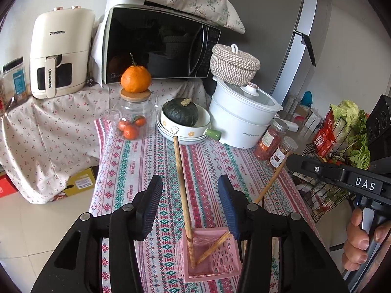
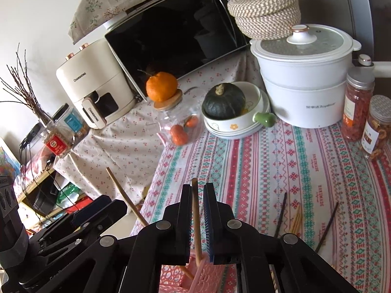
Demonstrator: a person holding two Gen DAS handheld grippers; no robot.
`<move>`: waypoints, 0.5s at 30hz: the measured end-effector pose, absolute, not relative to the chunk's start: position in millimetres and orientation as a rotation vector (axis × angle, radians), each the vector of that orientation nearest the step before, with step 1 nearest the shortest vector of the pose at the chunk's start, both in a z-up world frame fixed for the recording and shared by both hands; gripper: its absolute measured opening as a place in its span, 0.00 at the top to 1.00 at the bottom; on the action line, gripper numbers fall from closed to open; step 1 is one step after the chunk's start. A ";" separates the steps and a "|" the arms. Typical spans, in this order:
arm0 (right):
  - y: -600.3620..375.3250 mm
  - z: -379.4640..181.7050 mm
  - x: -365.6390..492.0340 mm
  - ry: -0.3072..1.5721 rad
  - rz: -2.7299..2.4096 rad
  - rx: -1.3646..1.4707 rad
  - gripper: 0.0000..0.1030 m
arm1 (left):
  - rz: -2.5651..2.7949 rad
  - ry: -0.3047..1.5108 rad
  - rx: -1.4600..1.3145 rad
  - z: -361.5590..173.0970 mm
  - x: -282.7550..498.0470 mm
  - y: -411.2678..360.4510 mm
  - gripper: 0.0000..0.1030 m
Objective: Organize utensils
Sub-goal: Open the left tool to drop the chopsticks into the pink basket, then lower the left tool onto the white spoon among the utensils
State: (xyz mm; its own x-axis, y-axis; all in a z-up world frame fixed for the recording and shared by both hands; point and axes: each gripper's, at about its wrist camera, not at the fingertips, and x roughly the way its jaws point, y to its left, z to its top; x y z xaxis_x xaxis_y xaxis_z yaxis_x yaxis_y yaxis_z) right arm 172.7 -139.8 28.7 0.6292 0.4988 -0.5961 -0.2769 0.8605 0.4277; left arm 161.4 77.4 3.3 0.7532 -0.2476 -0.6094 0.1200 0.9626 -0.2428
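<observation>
Standing in the pink perforated holder [image 1: 215,256] on the patterned tablecloth [image 1: 136,161] are two wooden chopsticks. One chopstick [image 1: 183,195] is rising nearly upright from the holder's inside, its top pointing toward the stacked bowls with the dark green squash [image 1: 180,111] beyond the holder. It is passing through the gap of the left gripper [image 1: 189,205], whose jaws are standing wide apart, with neither pad touching the wood. The second chopstick [image 1: 246,212] is leaning out over the holder's right rim toward the right gripper [image 2: 196,210]. In the right wrist view that gripper's jaws are standing narrow with this stick between them; a thin gap is showing on each side, so the pads are not pressing on it. To the right of the holder, several more chopsticks [image 2: 295,217], dark and pale, are lying flat on the cloth. A hand [image 1: 361,241] is wrapping the right gripper's handle.
</observation>
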 end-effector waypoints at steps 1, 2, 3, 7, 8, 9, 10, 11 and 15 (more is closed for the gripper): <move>-141.8 30.1 171.6 0.766 0.454 0.312 0.80 | -0.204 0.689 -0.194 4.4 160.5 77.2 0.47; -143.5 31.8 169.6 0.758 0.456 0.313 0.73 | -0.207 0.689 -0.196 5.6 160.1 77.5 0.45; -145.3 33.8 167.8 0.751 0.457 0.312 0.70 | -0.209 0.689 -0.197 6.4 158.9 77.0 0.44; -155.2 42.5 159.6 0.732 0.454 0.314 0.59 | -0.212 0.693 -0.188 8.3 153.3 72.7 0.36; -158.9 44.4 157.2 0.729 0.455 0.320 0.54 | -0.214 0.694 -0.184 8.2 151.7 71.5 0.34; -163.5 45.8 154.3 0.728 0.453 0.329 0.51 | -0.213 0.699 -0.179 8.0 150.2 69.6 0.32; -168.8 46.5 151.2 0.728 0.447 0.336 0.45 | -0.212 0.708 -0.175 7.5 148.6 67.6 0.28; -174.5 46.7 147.8 0.729 0.437 0.340 0.39 | -0.210 0.719 -0.172 6.5 146.4 65.6 0.26; -198.1 36.1 137.0 0.769 0.372 0.313 0.27 | -0.210 0.766 -0.162 2.7 136.8 57.0 0.24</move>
